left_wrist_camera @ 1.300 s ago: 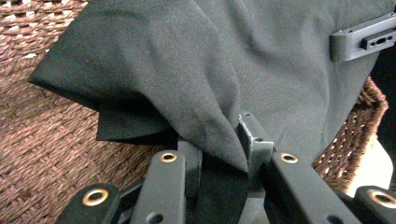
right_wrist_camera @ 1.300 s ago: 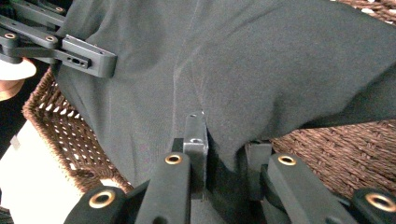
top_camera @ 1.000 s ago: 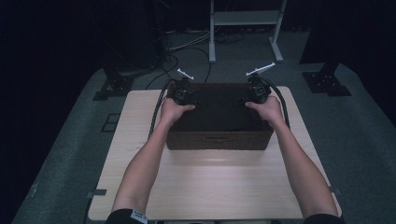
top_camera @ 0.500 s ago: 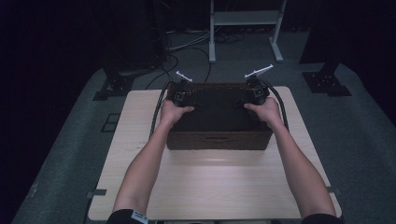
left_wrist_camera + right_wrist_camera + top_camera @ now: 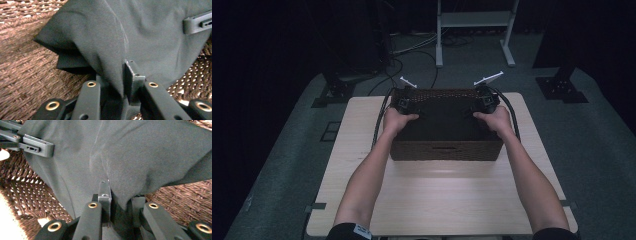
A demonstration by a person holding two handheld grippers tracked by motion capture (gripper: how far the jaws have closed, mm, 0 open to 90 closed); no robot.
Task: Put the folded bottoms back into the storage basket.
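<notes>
A dark brown wicker basket stands on the light wooden table. Inside it lies a black cloth, also seen as black cloth and black cloth. My left gripper is inside the basket's left end, shut on a fold of the cloth; its own view shows the left gripper pinching fabric. My right gripper is at the basket's right end, and the right gripper is likewise shut on the cloth. Each view shows the other gripper's jaw across the cloth.
The woven basket floor and wall surround the cloth. Cables trail from both grippers over the table's back corners. A white metal stand and black bases stand on the grey floor behind the table.
Both grippers have moved slightly away from me and lower into the basket with the cloth still held. The basket has stayed in place.
</notes>
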